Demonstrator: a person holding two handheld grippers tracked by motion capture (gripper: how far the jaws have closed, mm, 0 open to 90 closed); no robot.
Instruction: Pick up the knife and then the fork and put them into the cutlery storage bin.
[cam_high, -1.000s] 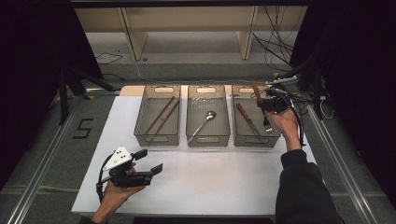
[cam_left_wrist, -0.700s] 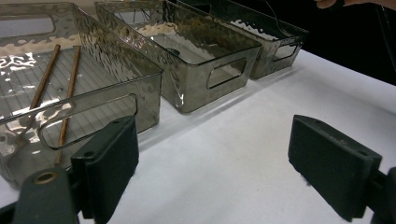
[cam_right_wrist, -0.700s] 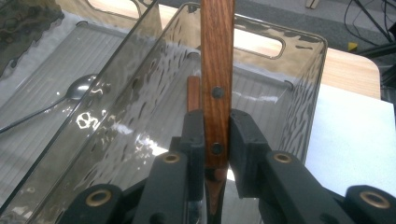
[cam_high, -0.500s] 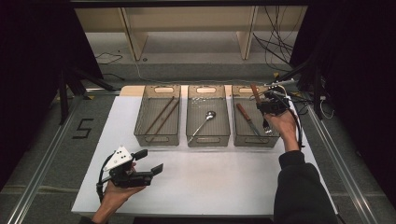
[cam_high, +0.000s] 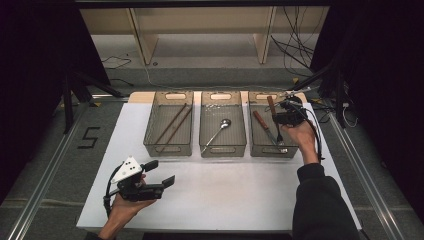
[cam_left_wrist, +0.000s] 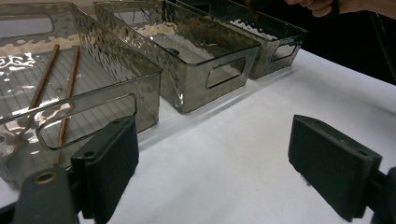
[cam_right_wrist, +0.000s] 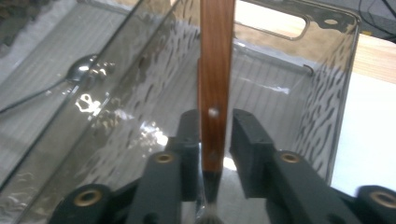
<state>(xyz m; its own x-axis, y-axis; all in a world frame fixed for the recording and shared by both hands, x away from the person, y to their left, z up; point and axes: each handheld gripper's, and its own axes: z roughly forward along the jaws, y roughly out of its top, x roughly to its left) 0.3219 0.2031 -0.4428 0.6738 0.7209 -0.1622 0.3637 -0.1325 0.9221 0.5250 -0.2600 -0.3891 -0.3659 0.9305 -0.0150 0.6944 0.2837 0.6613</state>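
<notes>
From where I stand, the right tongs (cam_high: 286, 116) hang over the right-hand bin (cam_high: 260, 147), out at about two o'clock on the white tabletop (cam_high: 240, 195). A wooden-handled fork (cam_right_wrist: 215, 84) stands between their jaws, handle up and metal end down into the bin. The jaws have just been opening: in the right gripper view a slim gap shows on either side of the handle, so the pads no longer press on it, though the fork sits right between them. Just beside it in the same bin, toward nine o'clock, lies a wooden-handled knife (cam_high: 262, 123).

The middle bin (cam_high: 222, 149) holds a metal spoon (cam_high: 218, 132), and the left bin (cam_high: 167, 149) holds a pair of brown chopsticks (cam_high: 172, 124) lying at a slant. The three bins stand in a row along the far edge, close together.

The left tongs (cam_high: 161, 173) hover low near seven o'clock, well apart from the bins, jaws spread wide with nothing between them, only bare tabletop beneath. They point toward the bins.
</notes>
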